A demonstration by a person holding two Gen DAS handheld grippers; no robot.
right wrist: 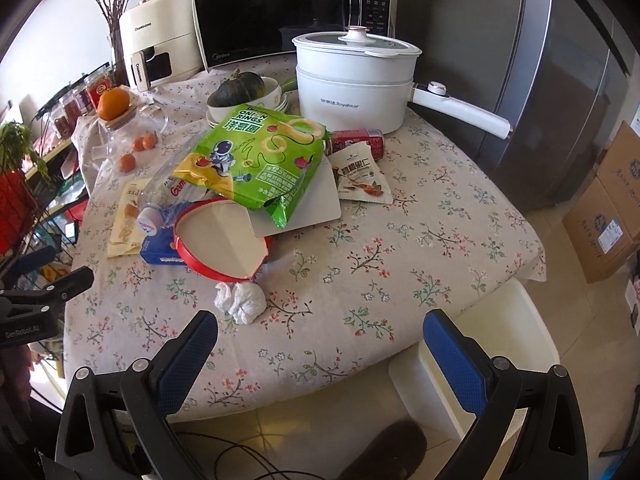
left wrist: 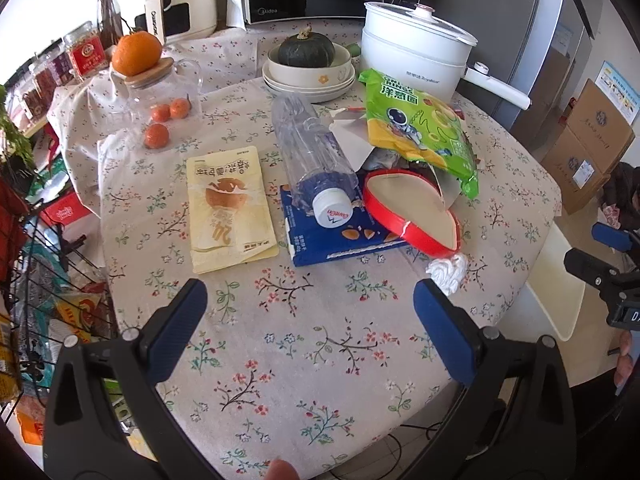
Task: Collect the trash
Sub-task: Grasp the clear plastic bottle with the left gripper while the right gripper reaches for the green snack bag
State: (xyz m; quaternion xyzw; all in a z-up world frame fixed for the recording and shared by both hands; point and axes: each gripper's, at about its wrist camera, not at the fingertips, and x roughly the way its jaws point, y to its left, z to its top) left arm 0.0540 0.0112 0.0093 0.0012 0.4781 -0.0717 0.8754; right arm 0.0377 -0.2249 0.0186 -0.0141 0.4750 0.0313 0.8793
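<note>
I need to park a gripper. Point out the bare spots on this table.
Free: the near cloth strip between the crumpled tissue and the table edge, and the right side beyond the nut packet. Crowded: the middle-left pile around the onion ring bag and the red lid.

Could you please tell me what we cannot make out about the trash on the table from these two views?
- Red can: right wrist view shows only part, behind the green onion-ring bag and nut packet; left wrist view hides it.
- White flat sheet: mostly covered by the bag; cannot tell what it is.
- Blue box: front partly hidden under the plastic bottle and red-rimmed lid.
- White bin: inside hidden by the table edge.
</note>
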